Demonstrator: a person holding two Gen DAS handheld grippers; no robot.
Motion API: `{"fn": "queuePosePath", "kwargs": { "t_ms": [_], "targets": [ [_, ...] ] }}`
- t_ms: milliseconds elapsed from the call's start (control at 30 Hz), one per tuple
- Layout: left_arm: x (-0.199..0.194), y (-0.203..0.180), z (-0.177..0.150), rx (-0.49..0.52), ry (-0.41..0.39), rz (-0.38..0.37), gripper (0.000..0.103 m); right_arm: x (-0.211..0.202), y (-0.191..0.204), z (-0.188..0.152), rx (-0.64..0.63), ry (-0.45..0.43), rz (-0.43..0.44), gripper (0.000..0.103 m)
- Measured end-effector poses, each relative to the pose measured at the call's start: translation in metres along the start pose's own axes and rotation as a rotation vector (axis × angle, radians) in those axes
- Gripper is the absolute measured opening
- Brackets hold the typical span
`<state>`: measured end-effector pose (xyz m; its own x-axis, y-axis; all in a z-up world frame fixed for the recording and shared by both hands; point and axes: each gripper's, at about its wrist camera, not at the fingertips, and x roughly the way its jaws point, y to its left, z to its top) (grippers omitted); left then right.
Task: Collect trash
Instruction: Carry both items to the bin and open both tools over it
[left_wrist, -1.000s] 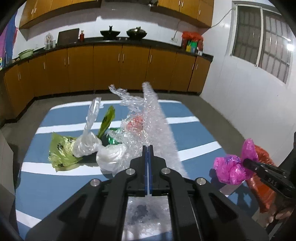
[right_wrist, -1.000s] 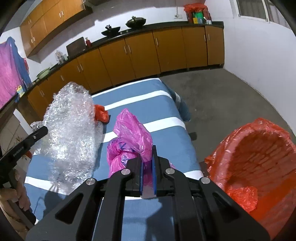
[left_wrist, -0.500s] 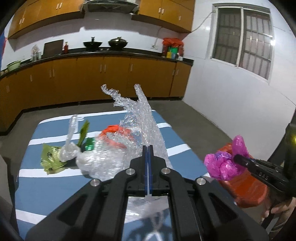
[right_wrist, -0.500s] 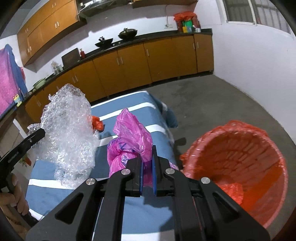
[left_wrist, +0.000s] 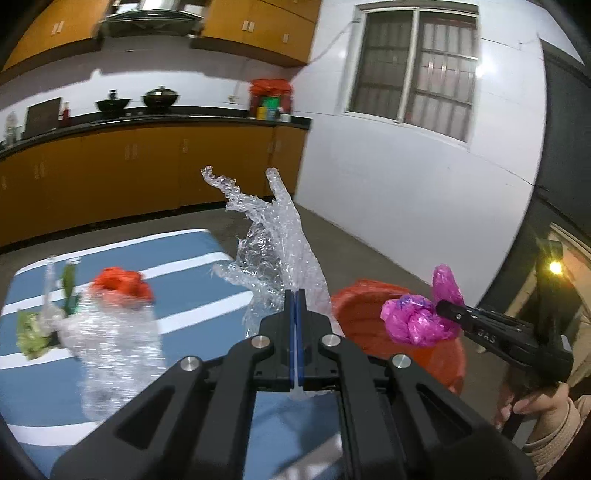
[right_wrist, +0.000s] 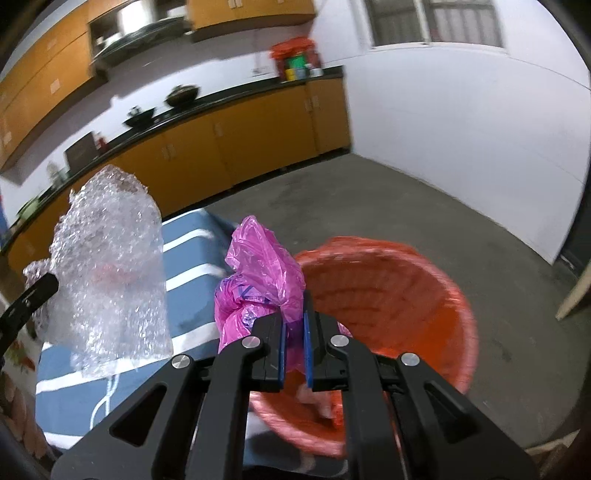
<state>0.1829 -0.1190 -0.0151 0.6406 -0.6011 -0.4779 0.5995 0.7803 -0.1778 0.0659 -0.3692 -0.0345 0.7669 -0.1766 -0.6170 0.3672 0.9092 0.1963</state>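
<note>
My left gripper (left_wrist: 295, 306) is shut on a sheet of clear bubble wrap (left_wrist: 280, 254) and holds it in the air past the table's right edge; the wrap also shows in the right wrist view (right_wrist: 110, 273). My right gripper (right_wrist: 293, 325) is shut on a crumpled pink plastic bag (right_wrist: 262, 269) and holds it over the near rim of the orange-lined bin (right_wrist: 402, 291). In the left wrist view the pink bag (left_wrist: 417, 321) hangs just above the bin (left_wrist: 362, 314).
On the blue-and-white striped table (left_wrist: 184, 266) lie a red bag (left_wrist: 122, 282), a green wrapper (left_wrist: 31, 328) and more clear plastic (left_wrist: 114, 343). Orange cabinets (left_wrist: 147, 173) line the back wall. A white wall (left_wrist: 406, 199) and bare concrete floor (right_wrist: 424, 206) are on the right.
Both grippers have swung right, off the table toward the bin. The pink bag now hangs over the bin's rim and the bubble wrap has left the table.
</note>
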Motion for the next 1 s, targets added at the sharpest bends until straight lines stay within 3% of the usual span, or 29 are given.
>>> {"fn": "queuePosePath", "kwargs": {
  "t_ms": [400, 633, 733, 800, 833, 1000],
  "targets": [
    [0.053, -0.075, -0.014, 0.059, 0.057, -0.133, 0.002, -0.006, -0.063, -0.002, 0.107, -0.02, -0.111, 0.008],
    [0.086, -0.082, -0.027, 0.054, 0.128, -0.156, 0.003, -0.001, -0.073, -0.004, 0.143, -0.019, -0.111, 0.009],
    [0.098, -0.082, -0.033, 0.047, 0.158, -0.157, 0.005, 0.006, -0.077, 0.0, 0.149, -0.001, -0.086, 0.02],
    [0.104, -0.08, -0.038, 0.041, 0.179, -0.161, 0.011, 0.009, -0.077, -0.001, 0.151, 0.009, -0.079, 0.036],
    [0.106, -0.078, -0.039, 0.038, 0.186, -0.158, 0.017, 0.01, -0.077, -0.003, 0.15, 0.01, -0.078, 0.039],
    [0.103, -0.061, -0.044, 0.024, 0.186, -0.103, 0.023, 0.01, -0.075, -0.005, 0.137, 0.011, -0.091, 0.048]
  ]
}}
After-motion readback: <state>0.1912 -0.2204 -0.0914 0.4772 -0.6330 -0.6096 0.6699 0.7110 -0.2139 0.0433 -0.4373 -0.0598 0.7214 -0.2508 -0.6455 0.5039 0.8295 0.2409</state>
